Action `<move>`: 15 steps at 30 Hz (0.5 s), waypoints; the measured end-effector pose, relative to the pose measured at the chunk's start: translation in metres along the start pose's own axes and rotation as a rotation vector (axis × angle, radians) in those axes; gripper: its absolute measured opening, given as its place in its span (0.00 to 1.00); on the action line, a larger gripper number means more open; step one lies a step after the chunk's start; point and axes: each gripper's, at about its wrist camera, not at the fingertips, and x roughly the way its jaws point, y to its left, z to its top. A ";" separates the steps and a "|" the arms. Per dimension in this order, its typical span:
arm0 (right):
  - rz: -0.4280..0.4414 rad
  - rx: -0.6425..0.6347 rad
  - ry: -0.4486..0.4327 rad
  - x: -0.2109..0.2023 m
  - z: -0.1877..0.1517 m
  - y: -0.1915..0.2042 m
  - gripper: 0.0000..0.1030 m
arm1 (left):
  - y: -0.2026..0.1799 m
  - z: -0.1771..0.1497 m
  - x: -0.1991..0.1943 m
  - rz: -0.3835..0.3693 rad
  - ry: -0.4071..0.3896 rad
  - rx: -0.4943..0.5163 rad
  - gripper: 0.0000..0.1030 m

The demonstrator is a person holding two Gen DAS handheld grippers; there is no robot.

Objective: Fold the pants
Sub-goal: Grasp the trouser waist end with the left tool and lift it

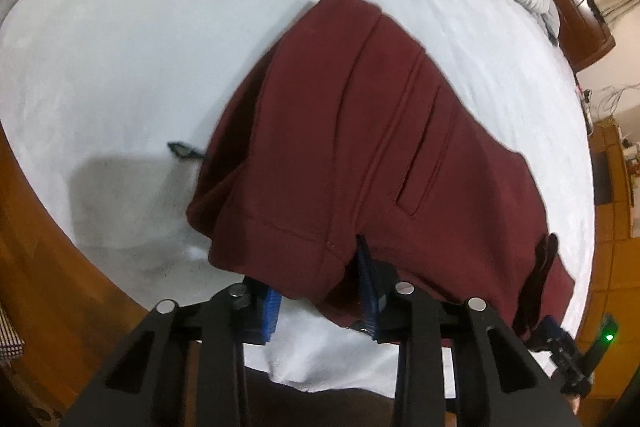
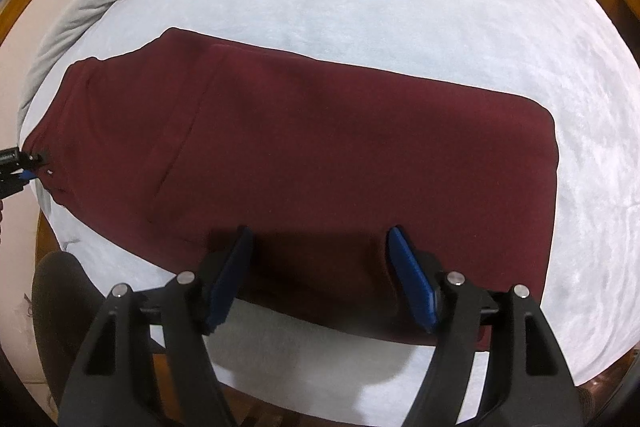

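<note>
Garment: maroon knit pants (image 2: 320,147), long axis along bed's near edge.
Left gripper (image 1: 320,291): jaws clamped on waistband corner.
Right gripper (image 2: 320,267): jaws apart, straddling near edge.

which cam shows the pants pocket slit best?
Left wrist view: the welt pocket slit on the maroon pants lies open to the camera, its edges sharp. In the right wrist view the same pants show only faint seams, no clear pocket.
</note>
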 end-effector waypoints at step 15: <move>-0.019 -0.002 -0.002 0.000 -0.001 0.004 0.70 | -0.012 -0.004 0.002 0.072 0.001 0.038 0.79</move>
